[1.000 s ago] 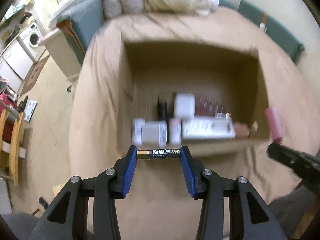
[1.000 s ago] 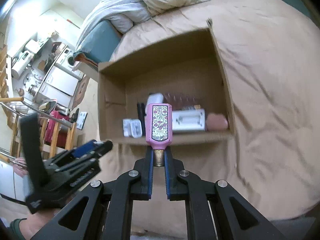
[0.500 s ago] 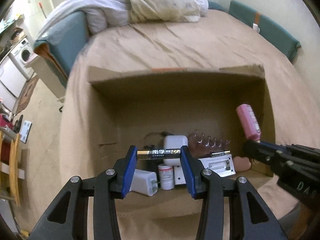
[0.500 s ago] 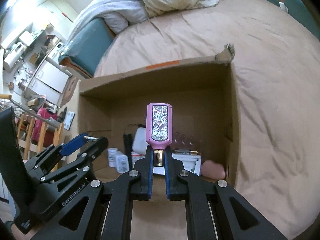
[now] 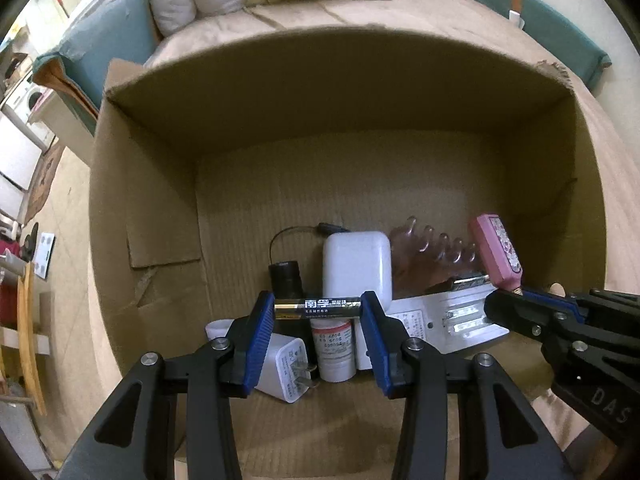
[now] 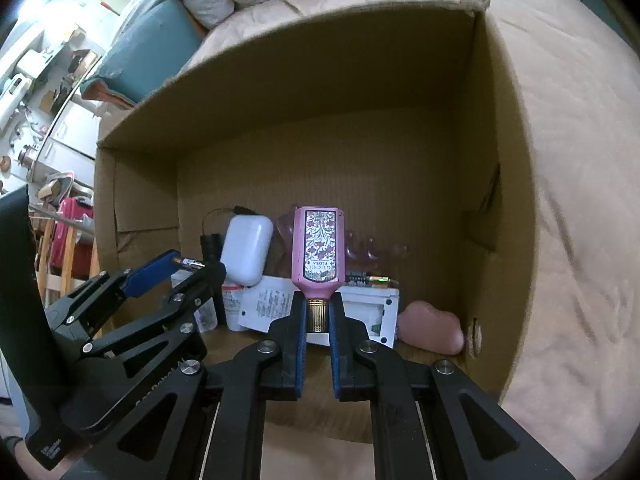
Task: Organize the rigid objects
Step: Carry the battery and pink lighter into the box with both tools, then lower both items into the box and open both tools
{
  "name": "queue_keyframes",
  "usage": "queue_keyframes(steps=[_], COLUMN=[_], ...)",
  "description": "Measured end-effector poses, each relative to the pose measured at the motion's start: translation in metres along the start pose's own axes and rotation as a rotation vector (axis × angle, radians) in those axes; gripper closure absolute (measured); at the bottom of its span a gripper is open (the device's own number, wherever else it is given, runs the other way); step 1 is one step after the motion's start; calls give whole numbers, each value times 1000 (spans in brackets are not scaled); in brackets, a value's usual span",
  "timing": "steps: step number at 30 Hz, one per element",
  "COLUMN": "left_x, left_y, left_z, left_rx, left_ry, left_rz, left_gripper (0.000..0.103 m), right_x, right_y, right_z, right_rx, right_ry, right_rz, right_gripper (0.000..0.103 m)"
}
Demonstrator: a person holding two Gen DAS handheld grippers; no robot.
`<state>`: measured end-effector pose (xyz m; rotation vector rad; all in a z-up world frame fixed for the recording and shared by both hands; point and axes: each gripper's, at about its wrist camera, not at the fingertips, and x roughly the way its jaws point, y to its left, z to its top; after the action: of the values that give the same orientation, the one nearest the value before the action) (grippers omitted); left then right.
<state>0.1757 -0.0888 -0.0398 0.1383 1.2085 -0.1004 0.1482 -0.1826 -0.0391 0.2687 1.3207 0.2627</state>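
My left gripper point(image 5: 318, 308) is shut on a black and gold battery point(image 5: 318, 307), held crosswise end to end between its blue pads, inside the open cardboard box point(image 5: 152, 208). My right gripper point(image 6: 318, 312) is shut on the gold cap of a pink flowered perfume bottle point(image 6: 318, 250), which points away from me. From the left wrist view the bottle point(image 5: 496, 250) and right gripper point(image 5: 516, 300) hang at the box's right side. In the right wrist view the left gripper point(image 6: 188, 264) with the battery point(image 6: 188, 263) is at lower left.
On the box floor lie a white case point(image 5: 356, 268), a black cylinder with a cord point(image 5: 285, 280), a white plug adapter point(image 5: 284, 368), a small white bottle point(image 5: 333, 346), a white flat device point(image 5: 448, 316), a clear ridged piece point(image 5: 432, 246) and a pink soft lump point(image 6: 432, 328). The box stands on a tan bedcover point(image 6: 580, 200).
Both grippers have come forward and down from above the near box edge into the box, each keeping its grip. The box contents now look larger and closer.
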Motion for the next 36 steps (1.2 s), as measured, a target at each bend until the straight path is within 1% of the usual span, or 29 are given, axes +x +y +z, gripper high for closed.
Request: queue_keyframes(steps=[3,7,8,9,10,11,12,13,14,16,17,19,21,22,23,26,28,29,30,32,36], left_x=[5,7,7,6,5,4,3,2,2,-1,-2,-8,-16,-19,-24,-40,-52,-55,-63,-76,-108], left_y=[2,3,5,5,5,4,3,3,3,3,3,4,4,5,2,5,8,10,13,24,31], left_z=[1,2,3,3,4,4,5,5,6,4,4,5,5,5,5,1,-1,-1,-4,-5,-19], left_rx=[-18,-15,-15,-15,-12,-7,-4,-4,-7,-24,-28,-37,-36,-36,-38,-51,-58,-62,-72,-86,-114], left_ry=[15,27,24,19,14,9,4,3,5,11,12,5,-2,-3,-6,-17,-24,-28,-38,-55,-124], left_rz=[-3,12,16,20,23,25,26,26,27,26,26,16,29,36,35,18,-2,-14,-35,-45,-8], left_gripper=[63,63,63,63,63,63,63,63,63,60,50,40,38,33,31,29,18,9,4,1,1], right_x=[0,-10,-14,-18,-22,-26,-30,-34,-39,-48,-53,-64,-76,-79,-84,-91,-96,-99,-102,-108,-122], right_y=[-2,-1,1,2,2,2,1,1,2,2,2,1,2,5,5,13,13,13,14,17,19], right_z=[0,-1,-1,0,-2,-2,-2,-3,-4,-6,-7,-9,-11,-10,-11,-10,-13,-16,-20,-27,-45], right_rx=[7,9,2,-3,-7,-9,-7,-7,-9,-8,-4,8,15,13,9,8,13,17,15,0,-22], right_ry=[1,-36,-47,-59,-71,-86,-98,-113,-131,-152,-169,-201,-233,-244,-257,-276,-286,-289,-293,-307,-355], right_rz=[-6,-6,-2,-6,-13,-22,-27,-27,-24,-24,-14,8,25,27,27,18,27,30,31,19,-15], right_gripper=[92,92,91,85,75,58,44,20,13,8,5,3,0,0,0,0,0,0,0,0,0])
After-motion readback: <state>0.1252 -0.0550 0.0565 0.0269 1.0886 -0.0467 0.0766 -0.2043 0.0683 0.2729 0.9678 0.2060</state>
